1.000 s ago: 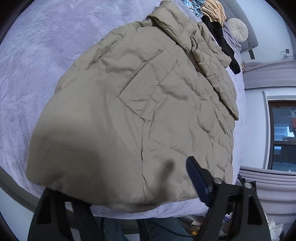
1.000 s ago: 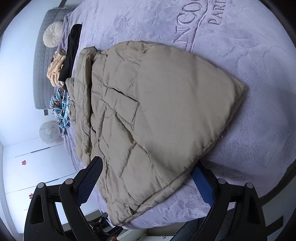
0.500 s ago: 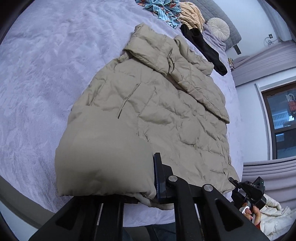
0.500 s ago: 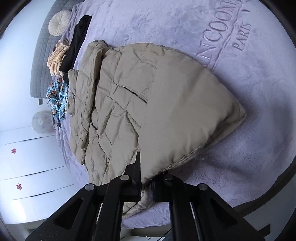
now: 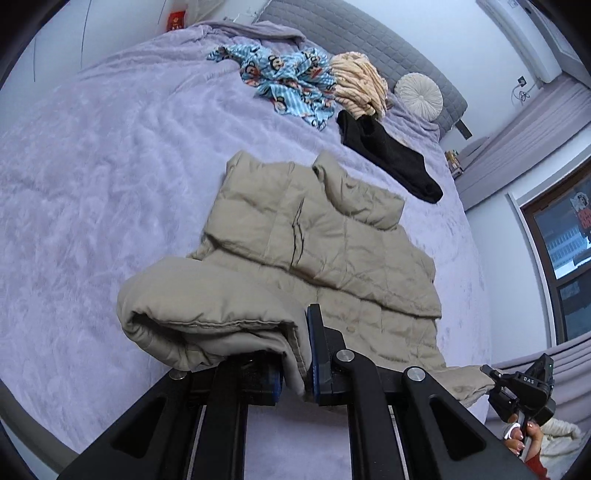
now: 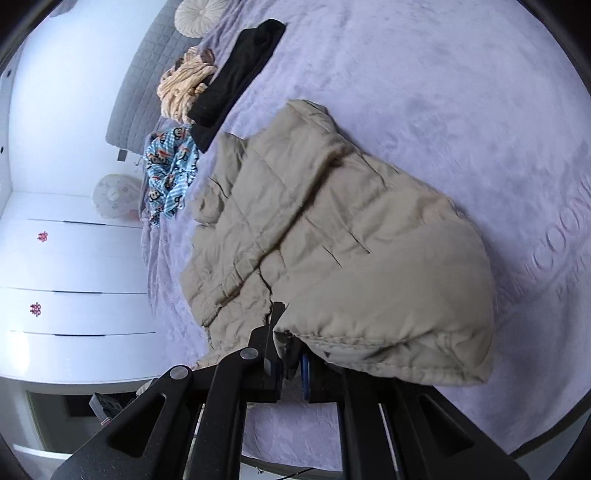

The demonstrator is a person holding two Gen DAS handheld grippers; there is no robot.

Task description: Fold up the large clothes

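Note:
A beige quilted puffer jacket (image 5: 332, 251) lies on the lilac bed cover (image 5: 92, 166), collar toward the headboard. My left gripper (image 5: 295, 373) is shut on the jacket's bottom hem, lifted off the bed and curled toward the collar. My right gripper (image 6: 291, 365) is shut on the hem at the other corner, and the jacket (image 6: 351, 240) bulges up in front of it. The right gripper also shows in the left wrist view (image 5: 491, 380), holding the far hem corner.
A blue cartoon-print garment (image 5: 291, 81), a peach striped garment (image 5: 358, 85) and a black garment (image 5: 388, 151) lie near the grey headboard (image 5: 351, 33) with a round cream cushion (image 5: 419, 96). White wardrobe doors (image 6: 55, 258) stand left of the bed. A window (image 5: 565, 236) is at right.
Both grippers went from open at the hem to shut on it, then lifted it and carried it toward the collar, so the jacket's lower part is folding over.

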